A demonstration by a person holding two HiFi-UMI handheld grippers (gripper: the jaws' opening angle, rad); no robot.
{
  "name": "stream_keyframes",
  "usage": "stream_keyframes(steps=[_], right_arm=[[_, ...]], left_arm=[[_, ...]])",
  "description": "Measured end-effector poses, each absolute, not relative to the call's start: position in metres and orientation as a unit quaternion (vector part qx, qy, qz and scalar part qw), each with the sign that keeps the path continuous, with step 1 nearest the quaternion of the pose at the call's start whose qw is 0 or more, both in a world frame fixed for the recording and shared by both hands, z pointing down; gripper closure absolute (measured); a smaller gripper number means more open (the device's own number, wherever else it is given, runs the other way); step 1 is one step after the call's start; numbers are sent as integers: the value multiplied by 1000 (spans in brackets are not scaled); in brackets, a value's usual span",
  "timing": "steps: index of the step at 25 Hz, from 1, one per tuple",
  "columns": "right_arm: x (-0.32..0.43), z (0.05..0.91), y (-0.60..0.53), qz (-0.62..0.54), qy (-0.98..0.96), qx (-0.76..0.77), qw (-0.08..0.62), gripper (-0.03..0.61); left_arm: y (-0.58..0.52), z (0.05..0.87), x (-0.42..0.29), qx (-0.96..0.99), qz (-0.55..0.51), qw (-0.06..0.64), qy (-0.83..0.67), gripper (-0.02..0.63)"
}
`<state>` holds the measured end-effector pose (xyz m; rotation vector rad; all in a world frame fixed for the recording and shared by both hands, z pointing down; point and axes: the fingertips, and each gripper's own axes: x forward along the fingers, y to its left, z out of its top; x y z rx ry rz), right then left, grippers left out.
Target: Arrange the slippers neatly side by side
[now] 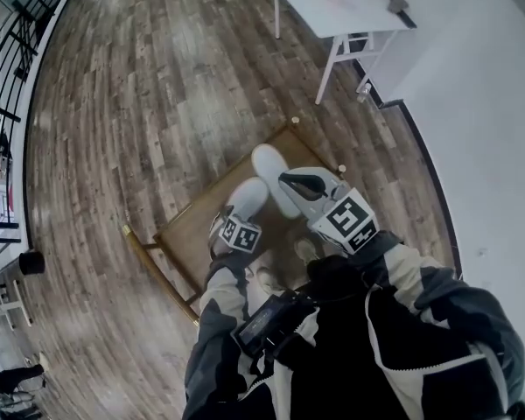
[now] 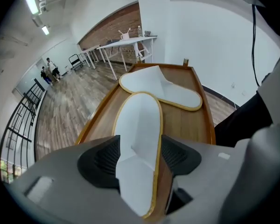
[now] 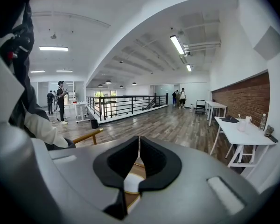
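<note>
The low wooden counter is standing on the plank floor, and both white slippers with yellow edging are lying on its top. The near slipper is lying flat along the counter's length. The far slipper is resting crosswise toward the counter's far end, so the two are sitting at an angle to each other and not side by side. The near slipper's toe is reaching the far slipper's side; whether they are touching is not clear.

The left gripper is pointing steeply down over the counter's near end. Its jaws are standing wide apart, with the heel end of the near slipper lying between them and not clamped.

The right gripper is hanging above the counter, aimed outward across the room. Its jaws are closed together on nothing, and a bit of white slipper is showing below them. A white table is standing beyond the counter.
</note>
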<state>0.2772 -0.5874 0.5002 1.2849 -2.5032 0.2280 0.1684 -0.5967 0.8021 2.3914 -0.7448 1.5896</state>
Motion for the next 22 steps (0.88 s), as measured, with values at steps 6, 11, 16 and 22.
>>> stream_keyframes(steps=[6,11,16,22], right_arm=[[293,503,-591,84,-867,463,166,560],[301,506,-593,88,-865,466,164,560],[298,504,-592,89,-872,455,159,560],[277,503,-595,85,-889,424,147,560]], left_arm=[[-610,806,171,793,550,73,-252,540],[-616,806,170,788,545,97,-269,575],[-619,785,161,786,506,147,-323,580],[-620,756,123,766,429,227,-421,581]])
